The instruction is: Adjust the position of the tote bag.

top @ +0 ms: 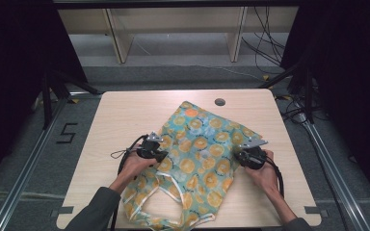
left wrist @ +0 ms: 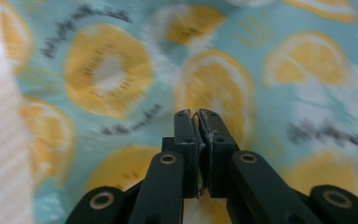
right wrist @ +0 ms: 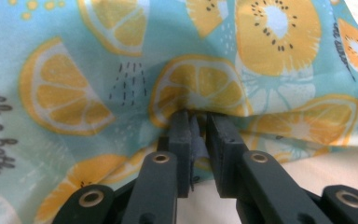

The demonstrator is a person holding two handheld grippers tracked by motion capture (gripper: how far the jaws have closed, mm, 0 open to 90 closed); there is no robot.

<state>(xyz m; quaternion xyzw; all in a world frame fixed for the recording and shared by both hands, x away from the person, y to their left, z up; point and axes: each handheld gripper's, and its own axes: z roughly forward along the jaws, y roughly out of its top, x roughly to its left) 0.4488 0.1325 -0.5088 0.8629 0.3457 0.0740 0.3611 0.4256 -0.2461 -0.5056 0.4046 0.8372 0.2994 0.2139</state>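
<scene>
A teal cloth bag (top: 202, 144) printed with orange citrus slices lies flat on the light wooden table (top: 125, 115), its handles (top: 164, 202) toward the near edge. My left gripper (top: 162, 154) sits at the bag's left edge. In the left gripper view its jaws (left wrist: 197, 115) are pressed together over the print (left wrist: 107, 70), with a thin sliver of cloth between the pads. My right gripper (top: 237, 156) is at the bag's right edge. There, in the right gripper view, the jaws (right wrist: 198, 119) pinch a raised fold of the cloth (right wrist: 74, 93).
A round cable hole (top: 220, 102) is in the table's far edge, just beyond the bag. Bare wood runs along the table's left side and far-left corner. Metal rails (top: 33, 154) flank the table on the floor, and shelf legs stand behind it.
</scene>
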